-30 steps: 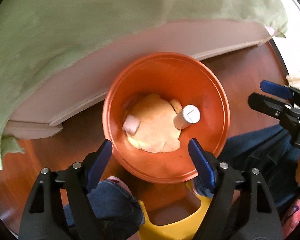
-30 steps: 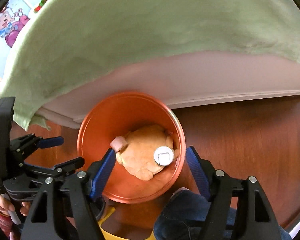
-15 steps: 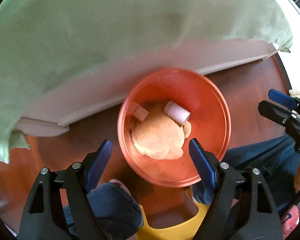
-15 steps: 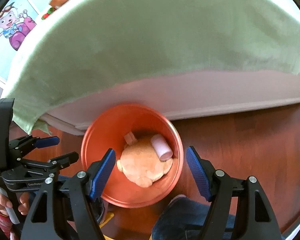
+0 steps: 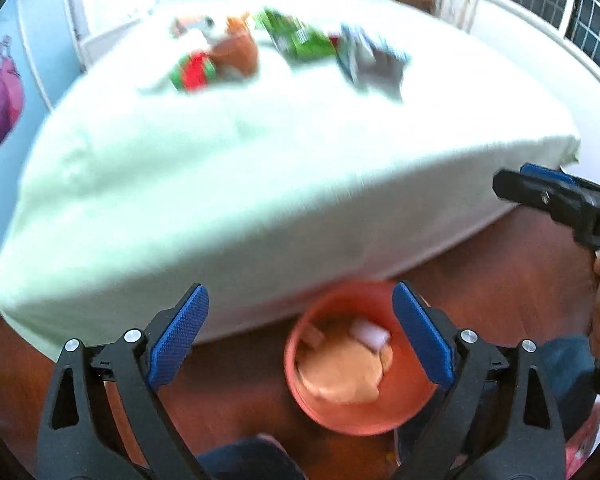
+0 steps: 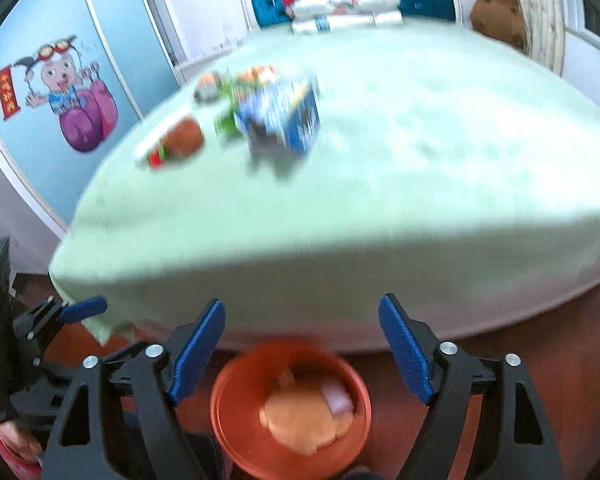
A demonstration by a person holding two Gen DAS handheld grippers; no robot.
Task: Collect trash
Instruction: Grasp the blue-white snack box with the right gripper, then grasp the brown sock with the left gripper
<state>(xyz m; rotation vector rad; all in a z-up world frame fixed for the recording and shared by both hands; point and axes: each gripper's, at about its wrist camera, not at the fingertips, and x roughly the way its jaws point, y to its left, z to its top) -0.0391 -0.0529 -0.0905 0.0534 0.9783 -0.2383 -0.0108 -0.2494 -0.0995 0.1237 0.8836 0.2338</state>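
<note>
Looking down both grippers, we see the orange bin (image 5: pixel 360 364) on the wooden floor (image 5: pixel 512 264), just beside the near edge of the bed (image 5: pixel 260 184). Inside the bin lie a tan crumpled piece (image 6: pixel 304 420) and a pale cylinder (image 5: pixel 370 332). Our left gripper (image 5: pixel 300 338) and right gripper (image 6: pixel 302 350) have just been opening; both sets of blue pads stand wide, nothing between them. On the bed, toward its far left part, blurred trash remains: a blue carton (image 6: pixel 288 120), green wrappers (image 5: pixel 300 38), a red-and-green item (image 5: pixel 194 72).
</note>
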